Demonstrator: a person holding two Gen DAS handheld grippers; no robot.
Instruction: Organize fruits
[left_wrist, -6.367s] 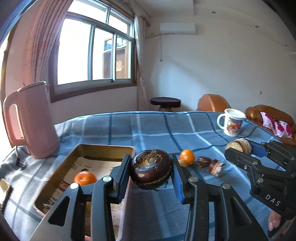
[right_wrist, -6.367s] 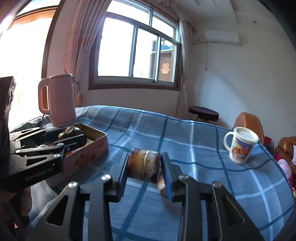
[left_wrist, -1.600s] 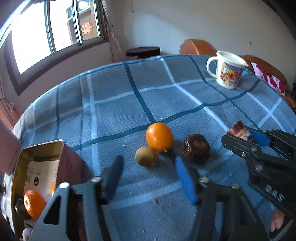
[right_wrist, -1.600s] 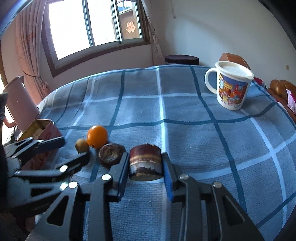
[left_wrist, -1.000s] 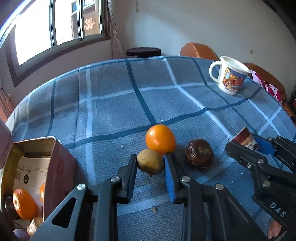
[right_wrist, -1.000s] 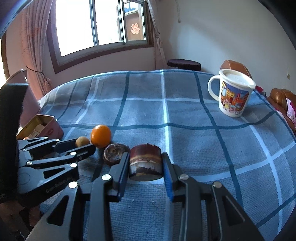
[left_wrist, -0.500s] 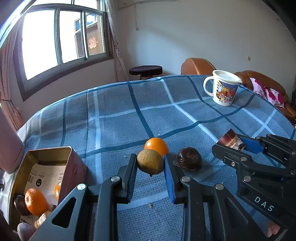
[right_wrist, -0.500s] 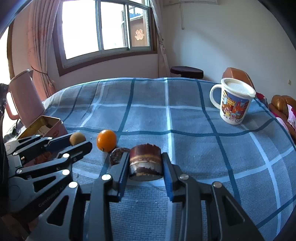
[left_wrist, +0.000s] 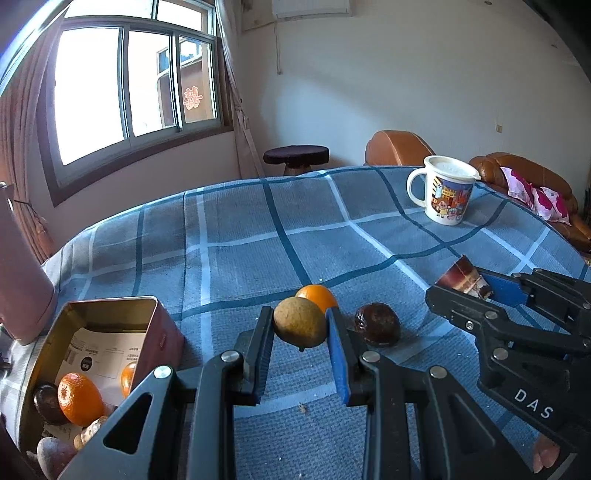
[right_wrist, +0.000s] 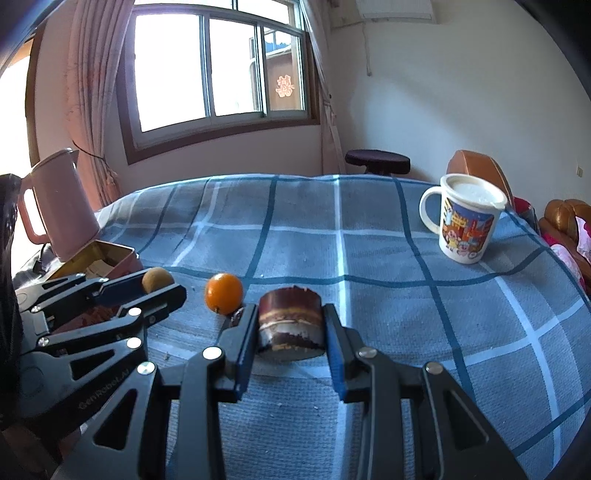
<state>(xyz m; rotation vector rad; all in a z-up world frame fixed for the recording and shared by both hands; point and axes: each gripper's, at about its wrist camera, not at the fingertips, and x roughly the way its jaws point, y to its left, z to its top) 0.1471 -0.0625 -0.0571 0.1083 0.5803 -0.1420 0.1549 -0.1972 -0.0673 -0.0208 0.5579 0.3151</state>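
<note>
The left gripper is clamped on a small brown-green fruit, both pads pressing its sides, lifted clear of the blue checked tablecloth. Just behind that fruit lies an orange, and just right of it a dark wrinkled fruit. Left of the held fruit stands an open tin with oranges and other fruit inside. The right gripper is closed tight on a brown layered cylinder. Far right of the held fruit stands a cartoon mug.
</note>
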